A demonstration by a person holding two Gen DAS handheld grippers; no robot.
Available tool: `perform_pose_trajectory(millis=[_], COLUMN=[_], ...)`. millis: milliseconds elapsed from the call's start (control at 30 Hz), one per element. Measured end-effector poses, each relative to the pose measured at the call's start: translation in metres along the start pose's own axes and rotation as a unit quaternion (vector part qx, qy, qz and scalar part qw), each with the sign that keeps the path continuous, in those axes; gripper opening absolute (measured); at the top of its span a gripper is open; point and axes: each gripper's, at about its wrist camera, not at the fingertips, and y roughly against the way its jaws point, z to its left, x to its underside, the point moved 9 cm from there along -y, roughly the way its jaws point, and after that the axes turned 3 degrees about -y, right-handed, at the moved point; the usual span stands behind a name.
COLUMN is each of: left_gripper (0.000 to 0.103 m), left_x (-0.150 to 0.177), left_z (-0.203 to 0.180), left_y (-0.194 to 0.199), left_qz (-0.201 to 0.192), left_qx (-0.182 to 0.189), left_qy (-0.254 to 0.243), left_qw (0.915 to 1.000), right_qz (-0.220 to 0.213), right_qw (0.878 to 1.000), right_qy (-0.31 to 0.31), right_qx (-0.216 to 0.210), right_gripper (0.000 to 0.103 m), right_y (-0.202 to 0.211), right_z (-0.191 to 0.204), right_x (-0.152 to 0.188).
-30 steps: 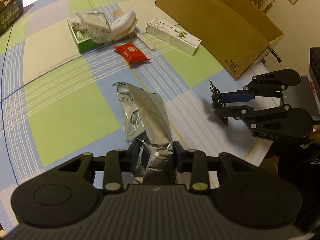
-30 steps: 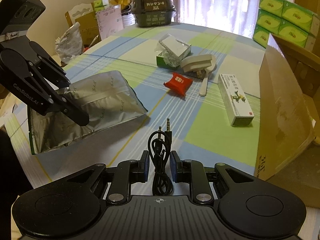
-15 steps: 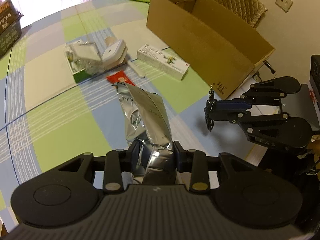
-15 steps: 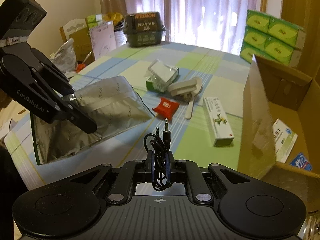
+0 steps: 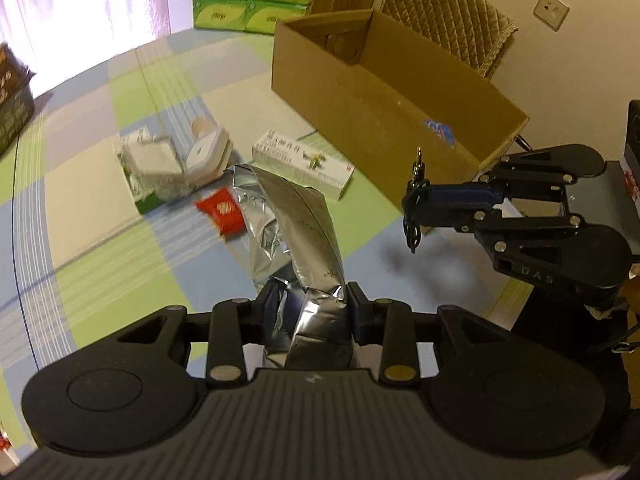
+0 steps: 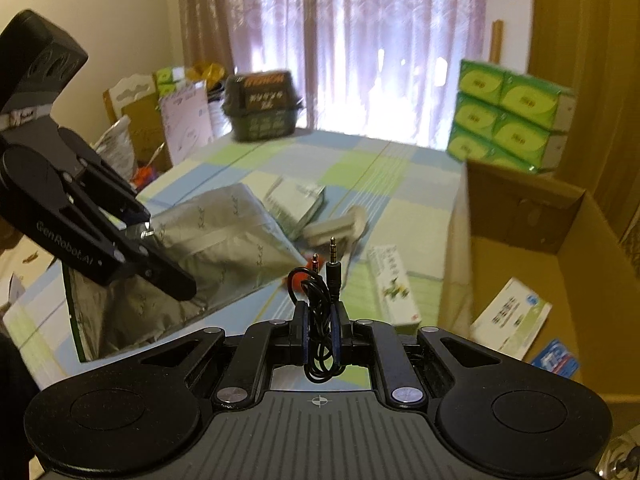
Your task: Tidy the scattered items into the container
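Note:
My left gripper (image 5: 313,308) is shut on a crumpled silver foil bag (image 5: 298,232), held above the checked tablecloth; the same silver foil bag (image 6: 208,248) hangs from the left gripper (image 6: 148,236) in the right wrist view. My right gripper (image 6: 320,320) is shut on a coiled black audio cable (image 6: 318,304) with two jack plugs pointing up; the black audio cable (image 5: 414,208) shows in the right gripper (image 5: 416,204) beside the open cardboard box (image 5: 384,96). The cardboard box (image 6: 520,240) holds a white packet (image 6: 510,318) and a blue packet (image 6: 554,358).
On the cloth lie a red packet (image 5: 222,212), a long white carton (image 5: 304,164), a white device (image 5: 208,152) and a green box of wrapped things (image 5: 150,172). Green tissue packs (image 6: 508,116) are stacked behind the box. A dark basket (image 6: 262,108) stands at the table's far edge.
Both grippers have risen and tilted up toward the cardboard box, each keeping its load. The box's inside has come into view. The items on the cloth have not moved.

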Motion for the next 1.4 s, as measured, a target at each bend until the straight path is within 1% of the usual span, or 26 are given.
perform_pose_trajectory(millis=[200, 367, 500, 767, 933, 1200, 1400], left_gripper=[0.030, 0.030, 0.030, 0.030, 0.030, 0.030, 0.030], left_x=[-0.046, -0.087, -0.117, -0.161, -0.179, -0.199, -0.205], left_z=[-0.020, -0.043, -0.066, -0.109, -0.126, -0.135, -0.132], left_y=[0.006, 0.010, 0.008, -0.018, -0.039, -0.070, -0.090], left_qz=[-0.021, -0.042, -0.054, -0.060, -0.057, -0.053, -0.047], left_qx=[0.004, 0.013, 0.023, 0.043, 0.046, 0.046, 0.041], left_qy=[-0.019, -0.039, -0.052, -0.052, -0.035, -0.006, 0.013], left_qw=[0.9996, 0.9983, 0.9969, 0.9959, 0.9967, 0.9975, 0.9979], right_qz=[-0.037, -0.067, -0.079, -0.065, -0.051, -0.035, -0.025], right_qw=[0.999, 0.997, 0.994, 0.991, 0.990, 0.990, 0.990], right_qy=[-0.008, -0.014, -0.024, -0.048, -0.061, -0.082, -0.092], right_qx=[0.025, 0.048, 0.071, 0.107, 0.114, 0.112, 0.108], right_gripper=[0.013, 0.013, 0.013, 0.013, 0.013, 0.013, 0.013], right_y=[0.022, 0.044, 0.057, 0.066, 0.062, 0.051, 0.038], right_z=[-0.026, -0.056, -0.087, -0.150, -0.175, -0.202, -0.214], right_x=[-0.036, -0.063, -0.074, -0.065, -0.050, -0.035, -0.030])
